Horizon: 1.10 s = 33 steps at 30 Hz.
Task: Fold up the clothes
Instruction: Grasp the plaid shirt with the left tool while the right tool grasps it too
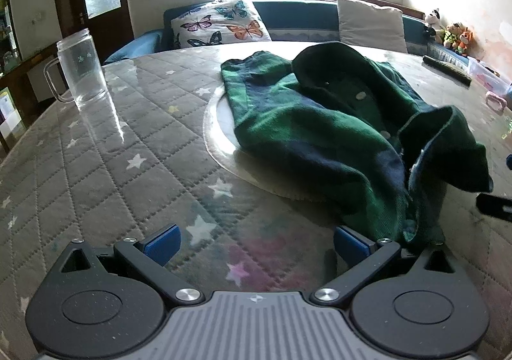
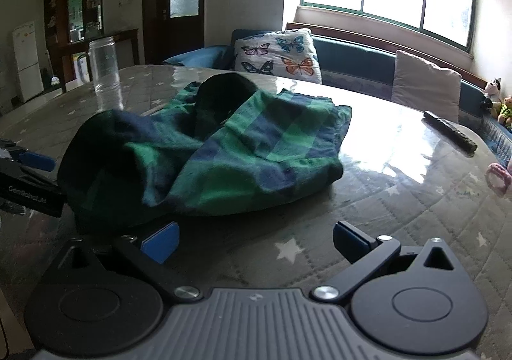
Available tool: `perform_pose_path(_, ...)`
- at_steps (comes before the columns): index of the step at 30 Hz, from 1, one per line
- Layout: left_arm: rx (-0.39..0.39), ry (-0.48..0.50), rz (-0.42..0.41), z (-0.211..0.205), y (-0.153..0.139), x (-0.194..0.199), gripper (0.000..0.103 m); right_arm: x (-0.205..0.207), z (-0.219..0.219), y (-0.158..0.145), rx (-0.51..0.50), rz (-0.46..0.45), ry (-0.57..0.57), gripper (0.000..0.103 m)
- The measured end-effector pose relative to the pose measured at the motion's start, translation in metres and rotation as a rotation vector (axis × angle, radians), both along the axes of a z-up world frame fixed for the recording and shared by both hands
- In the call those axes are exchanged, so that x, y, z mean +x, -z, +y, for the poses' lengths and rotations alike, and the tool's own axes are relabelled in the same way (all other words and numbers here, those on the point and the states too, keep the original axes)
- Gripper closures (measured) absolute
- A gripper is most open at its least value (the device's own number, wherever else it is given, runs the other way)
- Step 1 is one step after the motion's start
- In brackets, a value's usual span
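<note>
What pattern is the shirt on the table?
Green and navy plaid shirt; clearest in the right wrist view.

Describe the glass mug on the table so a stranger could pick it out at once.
Start at the big round table with its grey quilted, star-printed cover under a glossy clear sheet. Go past the crumpled green-and-blue plaid shirt in the middle to the far-left edge, on the door side. There stands the glass mug: tall, clear, empty, with a side handle, the only transparent, upright thing on the table.
</note>
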State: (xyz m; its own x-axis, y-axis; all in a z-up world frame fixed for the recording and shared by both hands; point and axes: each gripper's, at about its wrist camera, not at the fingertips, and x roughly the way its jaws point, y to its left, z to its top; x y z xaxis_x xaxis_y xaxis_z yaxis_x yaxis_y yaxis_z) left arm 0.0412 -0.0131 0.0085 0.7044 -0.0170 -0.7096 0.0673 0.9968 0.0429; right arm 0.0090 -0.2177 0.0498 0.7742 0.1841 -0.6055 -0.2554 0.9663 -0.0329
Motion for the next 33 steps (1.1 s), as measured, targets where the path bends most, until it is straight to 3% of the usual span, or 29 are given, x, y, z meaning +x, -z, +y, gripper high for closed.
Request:
perform_pose_path(12,-0.021,-0.063,-0.053,0.022,-0.019,0.011,0.000,0.021,-0.012,-0.030,0.031,-0.062,0.018,0.000)
perform_pose_path(20,-0.108,-0.067,-0.057,0.029,-0.028,0.036,0.000,0.049,0.013,-0.032,0.020,-0.043,-0.043,0.005)
perform_pose_path(28,-0.195,-0.066,-0.016,0.033,-0.022,0.072,0.003,0.086,0.028,-0.025,0.016,0.006,-0.062,0.019)
perform_pose_path(33,-0.206,-0.041,0.014,0.029,-0.014,0.088,0.013,0.108,0.028,-0.014,0.017,0.047,-0.042,0.041)
